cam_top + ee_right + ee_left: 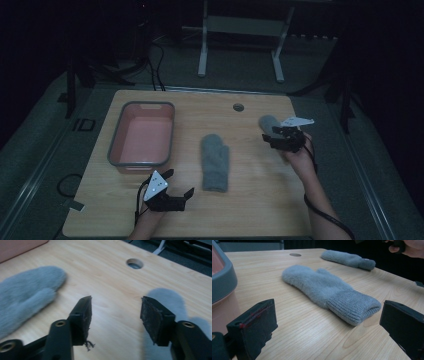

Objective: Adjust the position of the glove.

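Nearest, at the front edge of the pale wood-grain table [260,200]: left gripper [179,183], matte black, jaws spread wide and empty, blocky pads flat-faced, one with frayed red stitching along its edge [253,315]. Grey three-cornered plate on top, cable trailing back to the hand. Just ahead, lying flat on the boards: grey mitten [215,161], fluffy and soft over the rounded hand part, ribbed knit at the cuff, cuff end toward the near edge, thumb lobe on one side. In the left gripper view, same mitten [324,291] between the two pads in line of sight but apart from both, cuff opening [359,308] a flattened oval. Left of it: shallow rectangular tub [141,134], smooth plastic, grey rounded rim, pink inside. Farther right: right gripper [272,135], jaws partway apart, nothing between the worn, scuffed pads [155,317], a wisp of dark thread hanging from the other. Under and beside it: second mitten [269,122], same fuzzy grey, blurred at the pad's side in the right gripper view [170,300]; contact impossible to tell. Beyond, near the far edge: round cable hole [238,107] cut through the tabletop.
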The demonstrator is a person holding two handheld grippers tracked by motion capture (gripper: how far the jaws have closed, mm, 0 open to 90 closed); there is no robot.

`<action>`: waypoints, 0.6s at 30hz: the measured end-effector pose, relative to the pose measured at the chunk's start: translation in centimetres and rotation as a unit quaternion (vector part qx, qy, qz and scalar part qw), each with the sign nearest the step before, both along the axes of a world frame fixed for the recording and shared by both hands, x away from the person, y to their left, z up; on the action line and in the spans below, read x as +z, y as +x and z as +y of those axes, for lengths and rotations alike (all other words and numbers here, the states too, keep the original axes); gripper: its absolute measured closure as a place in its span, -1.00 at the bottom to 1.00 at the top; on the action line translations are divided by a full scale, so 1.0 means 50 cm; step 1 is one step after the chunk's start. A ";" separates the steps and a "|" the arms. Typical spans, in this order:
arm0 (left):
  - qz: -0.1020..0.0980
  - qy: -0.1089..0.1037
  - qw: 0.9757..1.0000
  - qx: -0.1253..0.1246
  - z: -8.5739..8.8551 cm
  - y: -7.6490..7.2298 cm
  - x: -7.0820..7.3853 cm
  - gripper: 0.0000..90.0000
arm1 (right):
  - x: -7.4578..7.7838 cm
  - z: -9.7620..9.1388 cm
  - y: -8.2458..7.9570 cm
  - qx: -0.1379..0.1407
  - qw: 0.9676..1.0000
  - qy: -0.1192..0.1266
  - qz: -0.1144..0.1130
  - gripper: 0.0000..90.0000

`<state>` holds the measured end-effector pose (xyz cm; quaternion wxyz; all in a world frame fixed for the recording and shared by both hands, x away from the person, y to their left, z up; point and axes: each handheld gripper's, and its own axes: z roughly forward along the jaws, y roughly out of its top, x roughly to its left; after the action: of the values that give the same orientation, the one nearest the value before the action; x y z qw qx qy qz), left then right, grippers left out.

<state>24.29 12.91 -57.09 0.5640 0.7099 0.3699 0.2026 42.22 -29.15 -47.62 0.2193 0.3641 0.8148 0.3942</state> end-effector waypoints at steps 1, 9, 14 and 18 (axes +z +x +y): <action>0.000 0.000 1.000 0.000 0.000 0.000 0.000 -0.97 | 0.000 0.000 0.000 0.000 1.000 0.000 0.000 -0.03; 0.002 0.001 1.000 -0.001 -0.001 0.000 -0.001 -0.97 | -0.033 -0.078 0.079 -0.039 0.998 -0.029 0.030 0.04; 0.001 -0.003 1.000 -0.001 0.000 0.000 -0.001 -0.97 | -0.066 -0.102 0.101 -0.054 0.997 -0.041 0.039 0.07; 0.001 0.000 1.000 -0.001 -0.001 -0.001 -0.001 -0.97 | -0.090 -0.111 0.107 -0.069 0.996 -0.033 0.049 0.11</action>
<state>24.26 12.88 -57.14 0.5643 0.7102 0.3698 0.2013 47.57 -34.72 -52.10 0.2175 0.4310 0.8102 0.3325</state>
